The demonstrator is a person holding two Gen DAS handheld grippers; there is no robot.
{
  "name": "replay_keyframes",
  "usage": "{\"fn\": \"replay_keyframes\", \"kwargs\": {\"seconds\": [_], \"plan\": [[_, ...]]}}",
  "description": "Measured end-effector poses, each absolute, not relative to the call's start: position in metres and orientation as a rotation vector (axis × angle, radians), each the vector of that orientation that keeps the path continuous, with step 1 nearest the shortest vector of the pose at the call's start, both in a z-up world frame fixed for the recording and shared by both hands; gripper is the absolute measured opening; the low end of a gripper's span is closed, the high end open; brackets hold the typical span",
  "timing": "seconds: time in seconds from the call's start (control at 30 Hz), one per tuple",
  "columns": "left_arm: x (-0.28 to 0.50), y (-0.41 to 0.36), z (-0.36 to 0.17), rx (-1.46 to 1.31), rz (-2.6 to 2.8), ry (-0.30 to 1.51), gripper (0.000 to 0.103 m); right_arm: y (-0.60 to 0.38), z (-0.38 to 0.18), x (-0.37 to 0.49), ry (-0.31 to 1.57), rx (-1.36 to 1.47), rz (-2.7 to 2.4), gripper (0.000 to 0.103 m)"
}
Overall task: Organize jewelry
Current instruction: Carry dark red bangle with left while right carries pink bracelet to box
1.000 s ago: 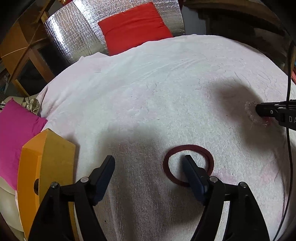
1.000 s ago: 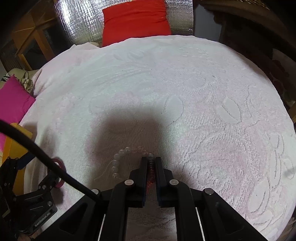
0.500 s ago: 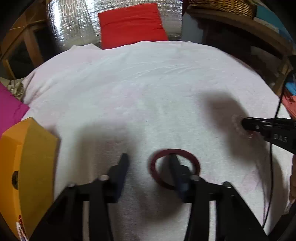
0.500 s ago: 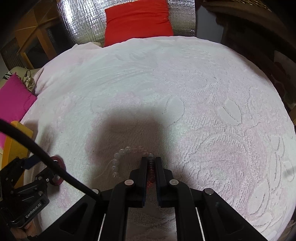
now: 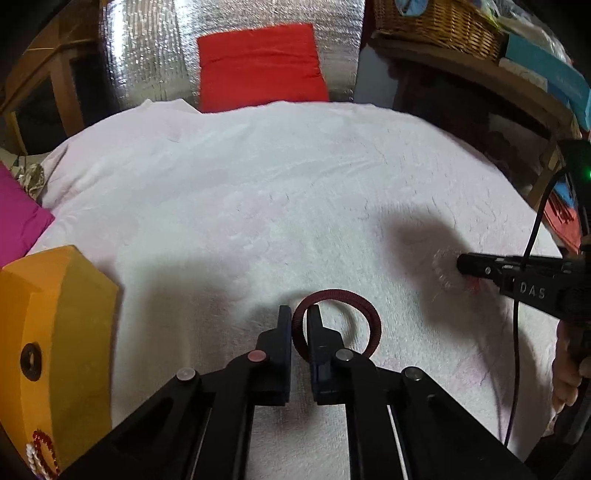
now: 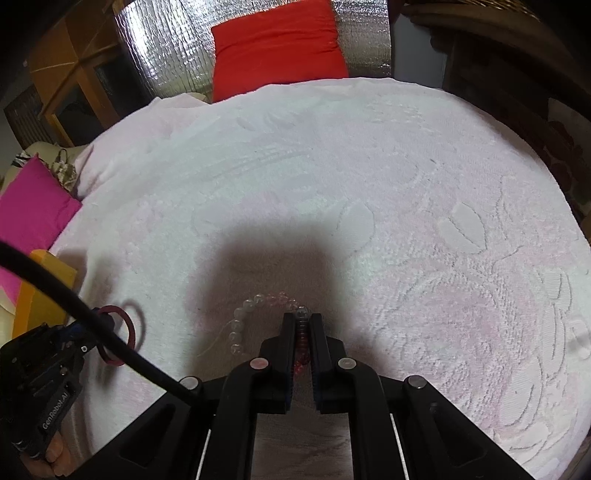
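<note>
A dark red ring-shaped bangle [image 5: 354, 299] lies on the white towel-covered table [image 5: 258, 206]. My left gripper [image 5: 298, 314] is shut on the bangle's left edge, one finger inside the ring and one outside. The same bangle [image 6: 127, 321] shows at the lower left of the right wrist view. A bracelet of clear and pink beads [image 6: 258, 302] lies in front of my right gripper [image 6: 302, 321], which is shut on its red-beaded end. From the left wrist view, the right gripper [image 5: 461, 264] reaches in from the right beside the clear beads [image 5: 441, 269].
An orange wooden box [image 5: 55, 332] stands at the left with a red and white beaded piece [image 5: 40, 454] at its bottom corner. A magenta cushion [image 6: 33, 214] lies at the left edge, a red cushion [image 5: 258, 66] beyond the table, a wicker basket [image 5: 436, 22] at the back right.
My left gripper's jaws have come together from wide apart onto the bangle's left edge, and the view has tilted up a little. The right gripper has kept still on the beads.
</note>
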State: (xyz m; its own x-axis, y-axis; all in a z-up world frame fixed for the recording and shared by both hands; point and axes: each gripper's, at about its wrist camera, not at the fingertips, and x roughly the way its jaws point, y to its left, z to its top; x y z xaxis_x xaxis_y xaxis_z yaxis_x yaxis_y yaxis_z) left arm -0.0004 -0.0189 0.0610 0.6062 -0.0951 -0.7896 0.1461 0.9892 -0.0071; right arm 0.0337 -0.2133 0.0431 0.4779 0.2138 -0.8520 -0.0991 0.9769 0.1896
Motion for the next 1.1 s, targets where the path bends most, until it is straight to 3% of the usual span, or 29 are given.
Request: {"fn": "replay_keyframes", "kwargs": {"seconds": [1.1], "plan": [[-0.104, 0.071, 0.150, -0.016, 0.078, 0.658, 0.008, -0.090, 0.103, -0.006, 0.817, 0.241, 0.526, 0.008]]}}
